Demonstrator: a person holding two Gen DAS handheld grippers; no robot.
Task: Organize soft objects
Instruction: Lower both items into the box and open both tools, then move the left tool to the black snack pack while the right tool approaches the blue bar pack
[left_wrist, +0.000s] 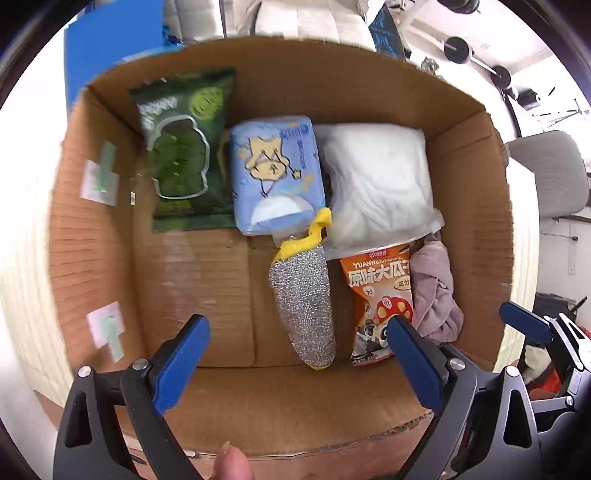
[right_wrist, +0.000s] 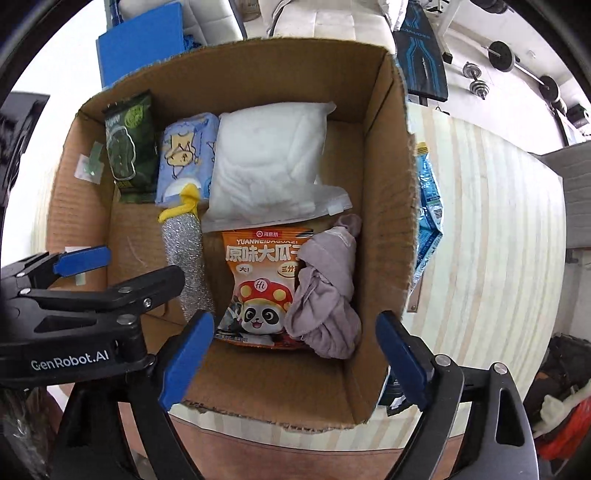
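Note:
An open cardboard box (left_wrist: 280, 66) (right_wrist: 384, 206) holds a green snack bag (left_wrist: 184, 147) (right_wrist: 127, 147), a blue tissue pack (left_wrist: 275, 173) (right_wrist: 184, 158), a white bagged cloth (left_wrist: 376, 181) (right_wrist: 269, 162), a silver and yellow scrubber (left_wrist: 303, 302) (right_wrist: 186, 254), an orange snack bag (left_wrist: 380, 295) (right_wrist: 258, 280) and a mauve crumpled cloth (left_wrist: 436, 291) (right_wrist: 328, 295). My left gripper (left_wrist: 295, 358) (right_wrist: 118, 269) is open and empty above the box's near edge. My right gripper (right_wrist: 295, 354) is open and empty above the orange bag and the mauve cloth; one of its fingers (left_wrist: 524, 321) shows in the left wrist view.
The box stands on a pale striped wooden table (right_wrist: 491, 258). A blue foil bag (right_wrist: 428, 206) lies against the box's right outer wall. A blue board (right_wrist: 140, 51) and white cushions stand behind the box. Dumbbells (right_wrist: 476, 81) lie on the floor at the far right.

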